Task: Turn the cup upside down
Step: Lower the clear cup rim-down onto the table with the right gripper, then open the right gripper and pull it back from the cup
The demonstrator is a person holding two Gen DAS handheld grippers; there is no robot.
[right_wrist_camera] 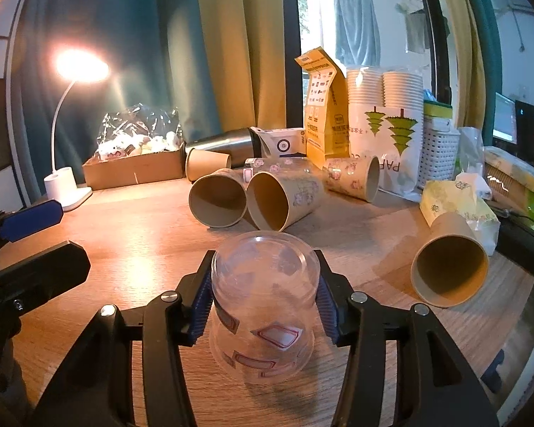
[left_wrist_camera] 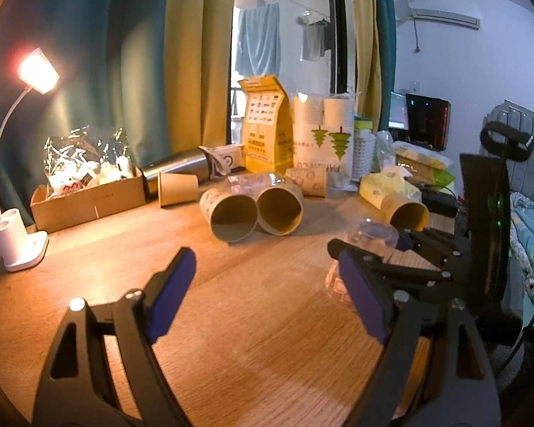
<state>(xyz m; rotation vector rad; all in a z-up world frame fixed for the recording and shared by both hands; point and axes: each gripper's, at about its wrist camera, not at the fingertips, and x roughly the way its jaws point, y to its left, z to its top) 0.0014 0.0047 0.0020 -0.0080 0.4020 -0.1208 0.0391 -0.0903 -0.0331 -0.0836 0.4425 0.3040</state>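
Observation:
A clear plastic cup (right_wrist_camera: 263, 306) with small printed labels stands upside down on the wooden table (right_wrist_camera: 142, 249), rim down. My right gripper (right_wrist_camera: 263, 302) is shut on the cup's sides, blue pads against both walls. In the left wrist view the same cup (left_wrist_camera: 368, 238) shows at the right, held by the right gripper. My left gripper (left_wrist_camera: 267, 284) is open and empty, hovering over bare table to the left of the cup.
Several brown paper cups lie on their sides: two side by side (right_wrist_camera: 252, 199), one at the right (right_wrist_camera: 448, 263), others behind. A desk lamp (right_wrist_camera: 67, 181), a cardboard box (right_wrist_camera: 135, 167), a steel flask (right_wrist_camera: 224, 144), a yellow bag (right_wrist_camera: 324, 114) and packed cups stand at the back.

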